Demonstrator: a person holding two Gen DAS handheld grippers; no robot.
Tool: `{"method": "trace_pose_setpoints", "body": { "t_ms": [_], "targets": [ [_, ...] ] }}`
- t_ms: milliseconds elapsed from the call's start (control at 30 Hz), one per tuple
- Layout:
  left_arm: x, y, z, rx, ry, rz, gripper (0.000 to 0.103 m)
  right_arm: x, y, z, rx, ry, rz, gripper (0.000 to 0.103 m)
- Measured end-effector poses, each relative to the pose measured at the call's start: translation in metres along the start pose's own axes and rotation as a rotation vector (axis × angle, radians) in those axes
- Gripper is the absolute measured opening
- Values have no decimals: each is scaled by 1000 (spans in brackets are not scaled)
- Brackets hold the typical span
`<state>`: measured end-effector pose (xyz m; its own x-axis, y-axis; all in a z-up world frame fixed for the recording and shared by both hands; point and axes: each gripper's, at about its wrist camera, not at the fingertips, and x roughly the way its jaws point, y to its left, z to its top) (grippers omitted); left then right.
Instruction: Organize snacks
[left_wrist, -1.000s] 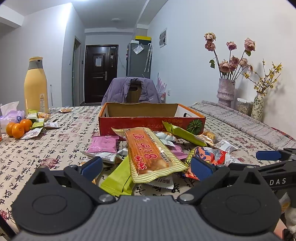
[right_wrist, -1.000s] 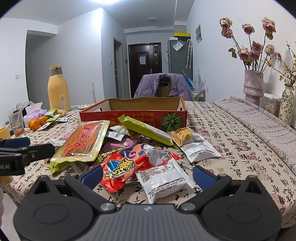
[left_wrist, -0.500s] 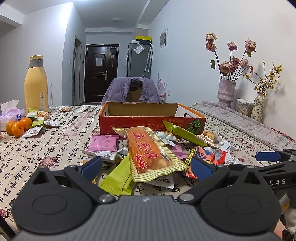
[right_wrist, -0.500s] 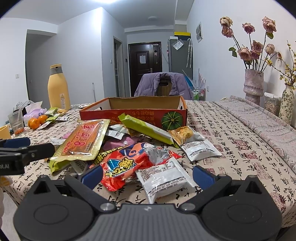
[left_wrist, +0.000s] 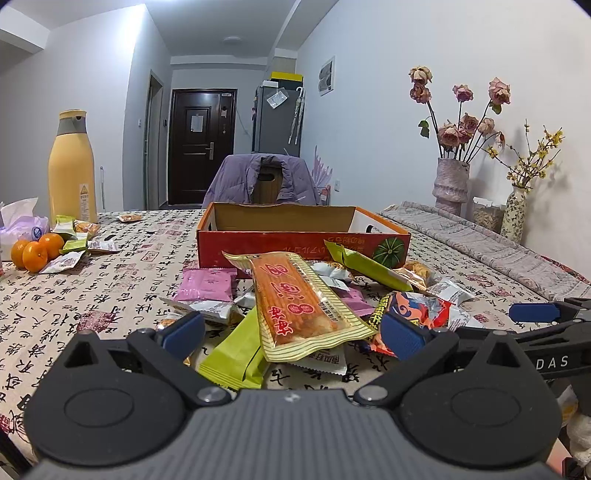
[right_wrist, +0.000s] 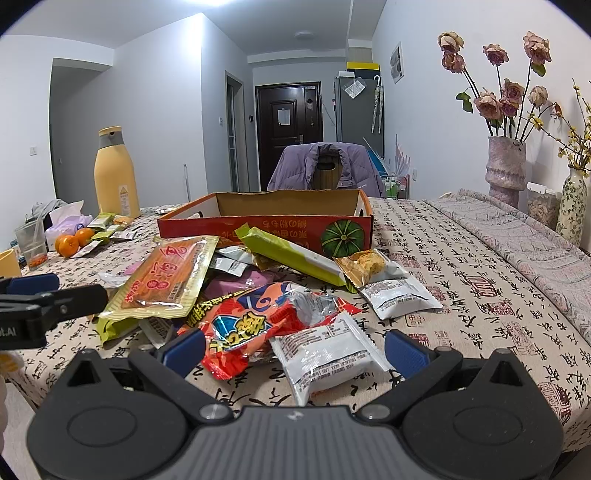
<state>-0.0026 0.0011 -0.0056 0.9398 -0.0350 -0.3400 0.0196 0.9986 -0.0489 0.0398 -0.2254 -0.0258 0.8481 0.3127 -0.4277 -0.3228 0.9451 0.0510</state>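
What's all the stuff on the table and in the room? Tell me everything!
Open cardboard box: one, red-orange, mid-table behind the snack pile.
Long packet of orange sticks: one, yellow-edged, on top of the pile.
Crinkly red-orange bag: one, front of pile.
White-silver packets: at least two, front right.
Green wrappers: at least two, in the pile.
Pink packets: at least one, left of pile.
Tall bottle: one, yellow, far left.
Oranges: three, far left.
Vases of dried flowers: two, right wall.
Chair with purple jacket: one, behind box.
Left tool: open.
Right tool: open.
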Motion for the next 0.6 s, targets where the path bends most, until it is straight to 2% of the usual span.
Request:
{"method": "trace_pose_setpoints", "body": {
  "t_ms": [600],
  "targets": [
    [-1, -2, 0, -2, -3, -3, 103, 2, -1, -2, 1, 2, 1, 103]
  ]
}}
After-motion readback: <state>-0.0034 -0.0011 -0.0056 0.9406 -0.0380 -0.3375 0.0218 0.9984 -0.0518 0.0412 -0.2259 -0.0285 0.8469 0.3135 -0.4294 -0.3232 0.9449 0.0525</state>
